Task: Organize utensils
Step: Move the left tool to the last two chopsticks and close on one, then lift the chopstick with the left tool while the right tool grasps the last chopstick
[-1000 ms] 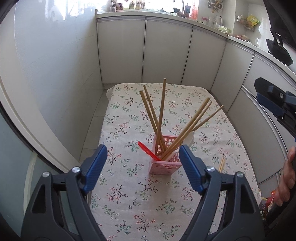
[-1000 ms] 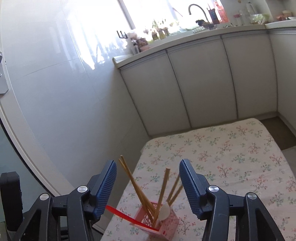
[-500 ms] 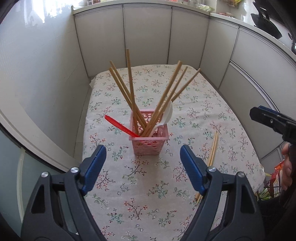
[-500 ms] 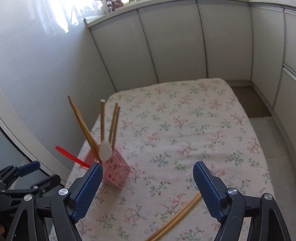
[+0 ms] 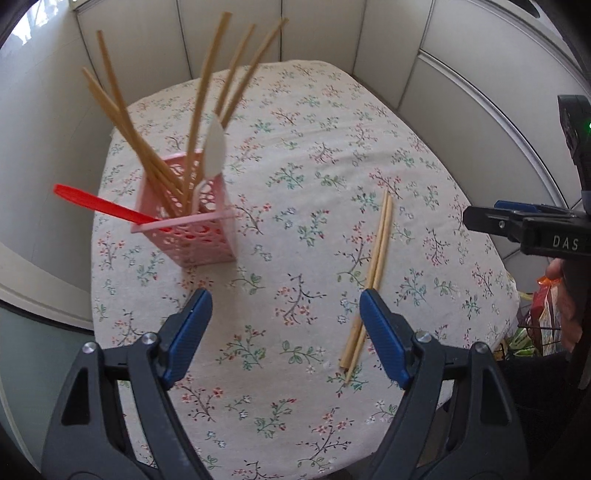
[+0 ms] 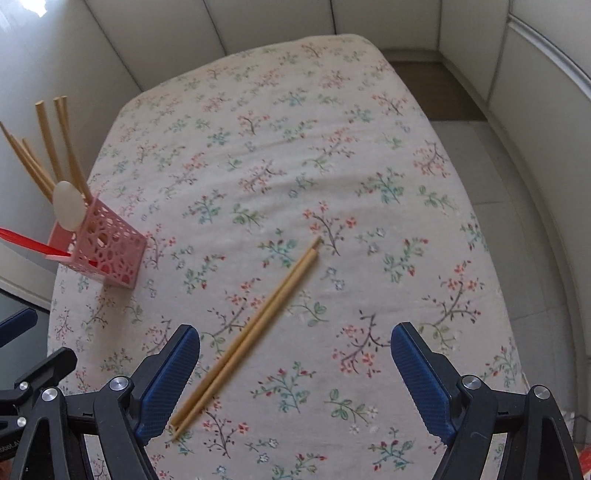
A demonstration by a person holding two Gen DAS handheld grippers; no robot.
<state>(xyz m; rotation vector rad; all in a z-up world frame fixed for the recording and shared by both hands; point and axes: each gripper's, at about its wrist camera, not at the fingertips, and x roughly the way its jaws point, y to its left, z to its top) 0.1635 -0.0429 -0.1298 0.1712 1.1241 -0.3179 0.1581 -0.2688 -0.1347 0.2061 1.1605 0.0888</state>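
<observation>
A pink perforated utensil basket (image 5: pixel 192 221) (image 6: pixel 103 247) stands on the floral tablecloth at the left. It holds several wooden chopsticks (image 5: pixel 199 99), a white spoon (image 5: pixel 215 147) and a red spoon (image 5: pixel 96 203). A loose pair of wooden chopsticks (image 5: pixel 371 273) (image 6: pixel 251 332) lies flat on the cloth to its right. My left gripper (image 5: pixel 284 325) is open and empty, above the cloth between basket and loose pair. My right gripper (image 6: pixel 295 373) is open and empty, hovering over the near end of the loose pair; it also shows in the left wrist view (image 5: pixel 517 225).
The table (image 6: pixel 369 147) is covered by a floral cloth and stands in a corner of white cabinet doors (image 5: pixel 325 33). A tiled wall (image 5: pixel 44 129) is at the left. A snack bag (image 5: pixel 546 306) sits beyond the table's right edge.
Both grippers have tilted down and moved closer to the table. The loose chopstick pair has come into full view under the right gripper. Both stay open.
</observation>
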